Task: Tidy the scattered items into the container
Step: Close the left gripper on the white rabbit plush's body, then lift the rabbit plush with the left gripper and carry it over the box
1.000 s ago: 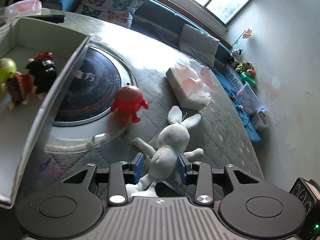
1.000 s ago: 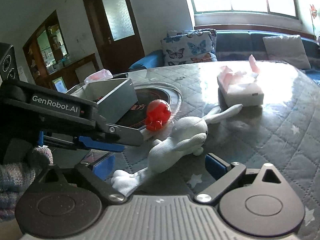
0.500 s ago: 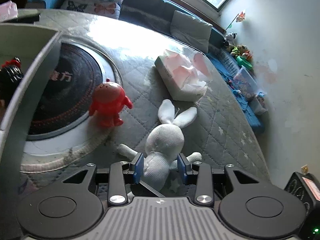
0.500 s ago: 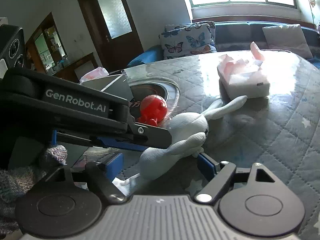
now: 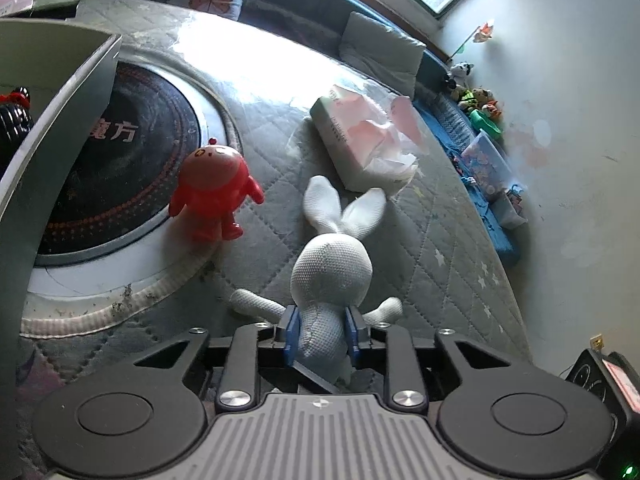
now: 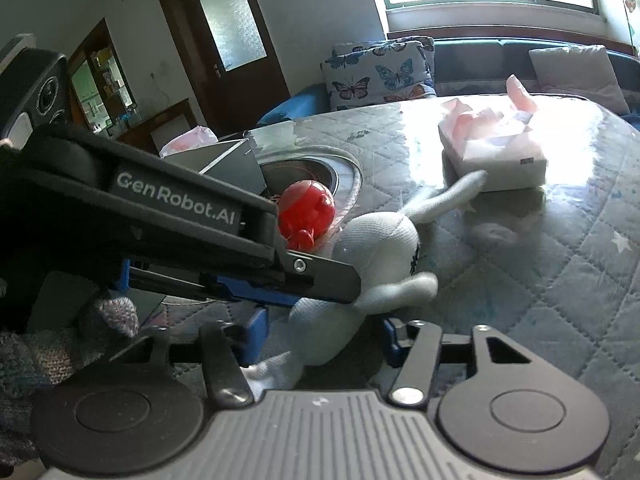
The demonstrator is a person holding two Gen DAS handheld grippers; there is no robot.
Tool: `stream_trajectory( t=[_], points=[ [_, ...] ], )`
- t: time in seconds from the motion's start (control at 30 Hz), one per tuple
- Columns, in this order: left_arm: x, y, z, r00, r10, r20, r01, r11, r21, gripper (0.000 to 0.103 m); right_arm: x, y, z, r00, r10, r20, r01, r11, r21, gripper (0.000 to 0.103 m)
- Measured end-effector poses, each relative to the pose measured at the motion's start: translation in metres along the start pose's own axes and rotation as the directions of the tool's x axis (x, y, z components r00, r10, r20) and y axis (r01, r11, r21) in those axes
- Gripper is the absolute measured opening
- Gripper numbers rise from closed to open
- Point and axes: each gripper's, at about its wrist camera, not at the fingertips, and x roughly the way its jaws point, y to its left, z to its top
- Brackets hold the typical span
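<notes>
In the left wrist view, the left gripper is clamping its blue pads against the waist of one white knitted rabbit, which is lying face down on the quilted table, ears pointing toward the single tissue box. One glossy red figure is standing left of the rabbit, and the grey container is sitting farther left.

In the right wrist view, the right gripper has just been closing around the rabbit's lower body; its pads are standing just beside the fabric, not yet pressing. The red figure is showing behind the rabbit.
</notes>
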Motion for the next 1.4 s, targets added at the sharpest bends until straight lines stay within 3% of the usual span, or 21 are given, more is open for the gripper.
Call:
stream_trajectory(
  t=[0.13, 0.37, 0.63, 0.87, 1.07, 1.4],
  points=[
    [-0.011, -0.002, -0.003, 0.999, -0.014, 0.031, 0.014, 1.000, 0.011, 0.024, -0.008, 0.004, 0.000, 1.000, -0.005, 0.016, 0.005, 1.000, -0.001, 0.048],
    [-0.054, -0.004, -0.010, 0.990, -0.036, 0.136, 0.035, 0.999, 0.012, 0.024, -0.027, 0.029, 0.010, 0.998, 0.005, 0.066, 0.000, 0.997, -0.075, 0.048],
    [-0.115, 0.014, -0.013, 0.959, -0.010, 0.282, 0.015, 1.000, -0.019, 0.025, -0.036, 0.080, 0.031, 0.990, 0.082, 0.111, -0.058, 0.977, -0.206, 0.047],
    [-0.156, 0.051, -0.012, 0.931, 0.051, 0.362, -0.018, 0.996, -0.092, 0.025, -0.022, 0.131, 0.047, 0.981, 0.165, 0.105, -0.127, 0.945, -0.302, 0.047],
    [-0.175, 0.093, -0.010, 0.920, 0.108, 0.377, -0.045, 0.984, -0.174, 0.025, 0.008, 0.171, 0.056, 0.977, 0.207, 0.059, -0.174, 0.919, -0.353, 0.047],
    [-0.166, 0.142, -0.004, 0.929, 0.151, 0.337, -0.064, 0.965, -0.255, 0.025, 0.053, 0.194, 0.049, 0.979, 0.202, -0.026, -0.198, 0.914, -0.353, 0.047]
  ],
)
